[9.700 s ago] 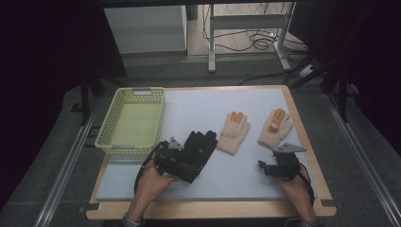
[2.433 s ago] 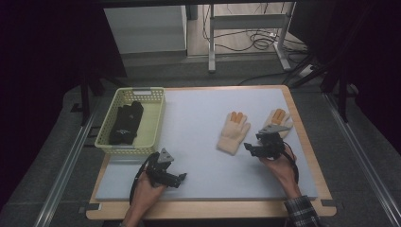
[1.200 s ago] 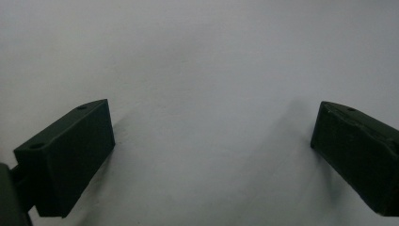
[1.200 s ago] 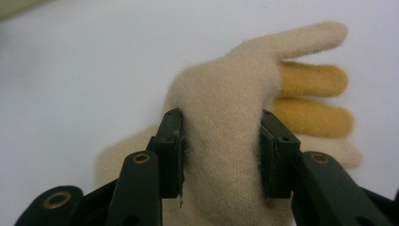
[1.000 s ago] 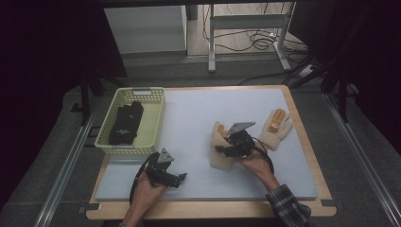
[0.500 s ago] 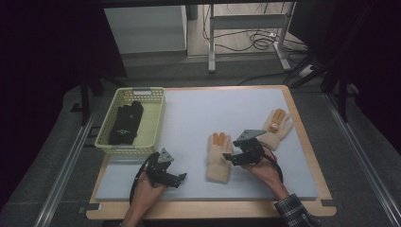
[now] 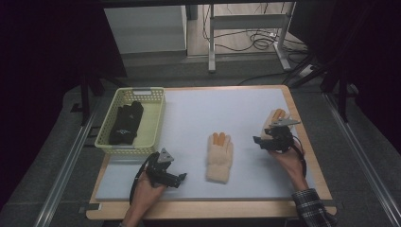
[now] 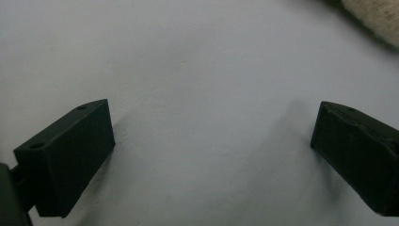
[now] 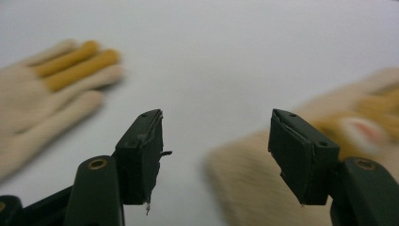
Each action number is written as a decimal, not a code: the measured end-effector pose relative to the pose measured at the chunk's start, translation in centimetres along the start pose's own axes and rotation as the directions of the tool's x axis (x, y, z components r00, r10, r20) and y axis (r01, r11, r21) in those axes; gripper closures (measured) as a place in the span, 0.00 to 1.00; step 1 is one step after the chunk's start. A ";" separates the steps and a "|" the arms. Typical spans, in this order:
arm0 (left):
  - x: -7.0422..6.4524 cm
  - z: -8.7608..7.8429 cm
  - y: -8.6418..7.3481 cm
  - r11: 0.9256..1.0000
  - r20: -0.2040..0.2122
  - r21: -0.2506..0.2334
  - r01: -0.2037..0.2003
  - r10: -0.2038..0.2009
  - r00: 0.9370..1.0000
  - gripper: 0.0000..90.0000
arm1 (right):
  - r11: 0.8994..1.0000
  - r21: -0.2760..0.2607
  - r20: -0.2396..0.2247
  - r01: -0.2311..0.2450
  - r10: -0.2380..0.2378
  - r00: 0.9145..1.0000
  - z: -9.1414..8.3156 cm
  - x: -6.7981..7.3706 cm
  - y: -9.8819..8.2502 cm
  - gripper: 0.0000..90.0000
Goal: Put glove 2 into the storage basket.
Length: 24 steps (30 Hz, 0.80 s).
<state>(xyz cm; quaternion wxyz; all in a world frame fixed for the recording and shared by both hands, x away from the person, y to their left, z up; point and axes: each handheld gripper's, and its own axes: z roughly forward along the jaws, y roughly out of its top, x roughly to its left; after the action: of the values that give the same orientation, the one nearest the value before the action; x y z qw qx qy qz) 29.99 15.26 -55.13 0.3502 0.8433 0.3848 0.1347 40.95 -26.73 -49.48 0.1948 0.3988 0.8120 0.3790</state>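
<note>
In the high view, the right tool (image 7: pixel 265 140) hovers at the right of the frame, just over the cuff end of a cream glove (image 7: pixel 275 118) that lies near the right edge of the bench (image 7: pixel 198 113). Its jaws stand spread with nothing pinched between them; they have just been opening and then easing in a little. In the right gripper view the right tool (image 9: pixel 214 157) shows the same gap, with the blurred woolly cuff of that glove (image 9: pixel 263 183) below and beyond the jaws.

A second cream glove (image 7: pixel 220 156) with orange fingertips lies flat in the lower middle of the high view, fingers pointing toward the top of the frame, well apart from the first. In the right gripper view this second glove (image 9: pixel 42 89) sits at the upper left.

The left tool (image 7: pixel 178 178) rests low on the bench at the lower left of the high view, just beside the second glove. In the left gripper view the left tool (image 8: pixel 211 146) has its jaws spread wide over bare bench.

A yellow basket (image 7: pixel 153 123) at the upper left of the bench holds a pair of black gloves (image 7: pixel 125 123).
</note>
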 end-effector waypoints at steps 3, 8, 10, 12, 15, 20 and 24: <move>0.0 0.0 0.0 1.000 0.001 0.000 0.000 0.000 1.000 0.00 | 1.000 -0.005 0.061 -0.023 0.024 0.998 -0.7 -2.1 -0.3 0.39; 0.0 0.0 0.0 1.000 0.000 0.000 0.000 0.000 1.000 0.00 | 0.999 -0.009 0.125 -0.048 0.048 0.991 -0.8 -4.7 -0.7 0.39; 0.0 0.0 0.0 1.000 0.000 0.000 0.000 0.000 1.000 0.00 | 0.998 -0.004 0.137 -0.055 0.055 0.989 -0.5 -5.3 -0.8 0.39; 0.0 0.0 0.0 1.000 0.000 0.000 0.000 0.000 1.000 0.00 | 0.998 0.006 0.158 -0.055 0.053 0.986 0.0 -5.9 -0.9 0.39; 0.0 0.0 0.0 1.000 0.000 0.000 0.000 0.000 1.000 0.00 | 0.998 0.013 0.165 -0.061 0.058 0.985 1.0 -6.6 -0.9 0.39; 0.0 0.0 0.0 1.000 0.000 0.000 0.000 0.000 1.000 0.00 | 0.999 0.020 0.168 -0.044 0.040 0.985 2.6 -7.0 -1.0 0.39; 0.0 0.0 0.0 1.000 0.000 0.000 -0.001 0.001 1.000 0.00 | 0.999 0.017 0.167 -0.032 0.029 0.985 3.1 -6.8 -1.1 0.53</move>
<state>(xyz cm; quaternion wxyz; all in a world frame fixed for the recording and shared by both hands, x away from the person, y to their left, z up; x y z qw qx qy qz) 29.99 15.26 -55.13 0.3502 0.8434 0.3846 0.1348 46.41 -31.14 -52.18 0.2524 0.4435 0.7902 0.3393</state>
